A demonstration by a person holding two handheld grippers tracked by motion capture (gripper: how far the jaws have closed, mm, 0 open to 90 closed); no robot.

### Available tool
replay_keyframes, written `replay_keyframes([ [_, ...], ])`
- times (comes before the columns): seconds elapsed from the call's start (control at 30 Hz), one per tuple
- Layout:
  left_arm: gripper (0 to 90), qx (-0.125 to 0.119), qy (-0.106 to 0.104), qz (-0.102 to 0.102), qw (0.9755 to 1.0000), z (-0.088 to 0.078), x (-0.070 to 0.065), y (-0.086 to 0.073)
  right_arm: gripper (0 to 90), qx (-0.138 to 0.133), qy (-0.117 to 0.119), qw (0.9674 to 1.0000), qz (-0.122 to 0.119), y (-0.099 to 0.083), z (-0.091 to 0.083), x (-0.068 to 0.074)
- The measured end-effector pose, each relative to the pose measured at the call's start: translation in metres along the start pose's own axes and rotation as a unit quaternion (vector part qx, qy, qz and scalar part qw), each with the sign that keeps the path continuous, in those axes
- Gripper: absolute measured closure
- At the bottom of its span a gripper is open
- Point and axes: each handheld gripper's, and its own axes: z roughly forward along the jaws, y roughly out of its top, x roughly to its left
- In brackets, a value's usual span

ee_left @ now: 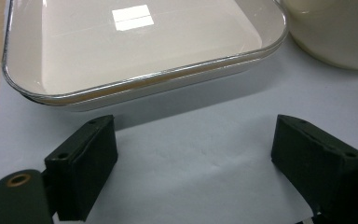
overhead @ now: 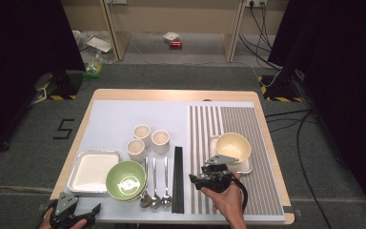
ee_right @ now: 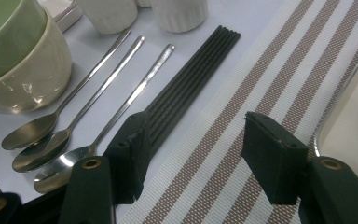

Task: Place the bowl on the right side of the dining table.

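Centrally on the desk [overhead: 100,114] lie three spoons [overhead: 154,183] side by side and, just at their 3 o'clock, a bundle of black chopsticks [overhead: 177,179] running toward 12 o'clock. At 9 o'clock of the spoons sits a green bowl [overhead: 126,180] stacked in a cream one, and beyond it at 9 o'clock a shallow white tray [overhead: 93,171] with a metal rim. Three ribbed white cups [overhead: 148,140] cluster at 12 o'clock of the spoons. Toward 3 o'clock a striped placemat [overhead: 240,143] carries a cream bowl [overhead: 233,147] resting on a second tray. The right gripper [overhead: 198,181], held in a hand [overhead: 228,200] over the placemat, has its jaws wide apart and empty; in the right gripper view one jaw overlaps the chopsticks' near end, though whether it touches them I cannot tell. The left gripper [overhead: 88,213] is at the desk's 7 o'clock corner, jaws wide and empty, facing the tray's rim.
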Motion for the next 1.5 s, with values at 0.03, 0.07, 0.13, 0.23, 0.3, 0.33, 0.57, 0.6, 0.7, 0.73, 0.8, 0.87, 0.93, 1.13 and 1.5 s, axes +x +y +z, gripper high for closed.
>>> replay_keyframes([
  [0.03, 13.1, 0.001, 0.0, 0.001, 1.0, 0.0, 0.0, 0.0, 42.8, 0.001, 0.0, 1.0, -0.001, 0.001, 0.001, 0.001],
  [0.07, 13.1, 0.001, 0.0, 0.001, 1.0, 0.0, 0.0, 0.0, 42.8, 0.001, -0.001, 1.0, -0.001, 0.001, 0.001, 0.001],
  [0.13, 13.1, 0.002, 0.001, 0.002, 1.0, 0.0, 0.0, 0.0, 42.9, 0.002, 0.001, 1.0, -0.001, 0.002, 0.002, 0.003],
  [0.23, 13.1, 0.002, 0.001, 0.002, 1.0, 0.0, 0.0, 0.0, 42.9, 0.001, 0.004, 1.0, -0.005, 0.005, 0.005, 0.006],
  [0.3, 13.1, 0.002, 0.001, 0.002, 1.0, 0.0, 0.0, 0.0, 42.9, 0.002, 0.006, 1.0, -0.007, 0.006, 0.007, 0.008],
  [0.33, 13.1, 0.002, 0.001, 0.002, 1.0, 0.0, 0.0, 0.0, 42.9, 0.002, 0.006, 0.9999, -0.008, 0.006, 0.008, 0.009],
  [0.57, 13.1, 0.002, 0.001, 0.002, 1.0, 0.0, 0.0, 0.0, 43.0, 0.006, 0.013, 0.9998, -0.014, 0.009, 0.014, 0.014],
  [0.6, 13.1, 0.002, 0.001, 0.002, 1.0, 0.0, 0.0, 0.0, 43.0, 0.005, 0.014, 0.9998, -0.015, 0.01, 0.015, 0.015],
  [0.7, 13.1, 0.001, 0.0, 0.001, 1.0, 0.0, 0.0, 0.0, 43.1, 0.008, 0.015, 0.9997, -0.015, 0.011, 0.018, 0.017],
  [0.73, 13.1, 0.0, 0.0, 0.0, 1.0, 0.0, 0.0, 0.0, 43.1, 0.008, 0.016, 0.9998, -0.013, 0.011, 0.019, 0.018],
  [0.8, 13.1, 0.002, 0.001, 0.002, 1.0, 0.0, 0.0, 0.0, 43.2, 0.008, 0.016, 0.9997, -0.015, 0.012, 0.02, 0.02],
  [0.87, 13.1, 0.002, 0.001, 0.002, 1.0, 0.0, 0.0, 0.0, 43.3, 0.009, 0.018, 0.9997, -0.014, 0.013, 0.021, 0.021],
  [0.93, 13.1, 0.002, 0.001, 0.002, 1.0, 0.0, 0.0, 0.0, 43.3, 0.008, 0.022, 0.9995, -0.02, 0.014, 0.022, 0.022],
  [1.13, 13.1, 0.002, 0.001, 0.002, 1.0, 0.0, 0.0, 0.0, 43.4, 0.009, 0.024, 0.9994, -0.021, 0.016, 0.026, 0.025],
  [1.5, 13.1, 0.002, 0.0, 0.002, 1.0, 0.0, 0.0, 0.0, 43.5, 0.013, 0.032, 0.999, -0.028, 0.02, 0.032, 0.033],
])
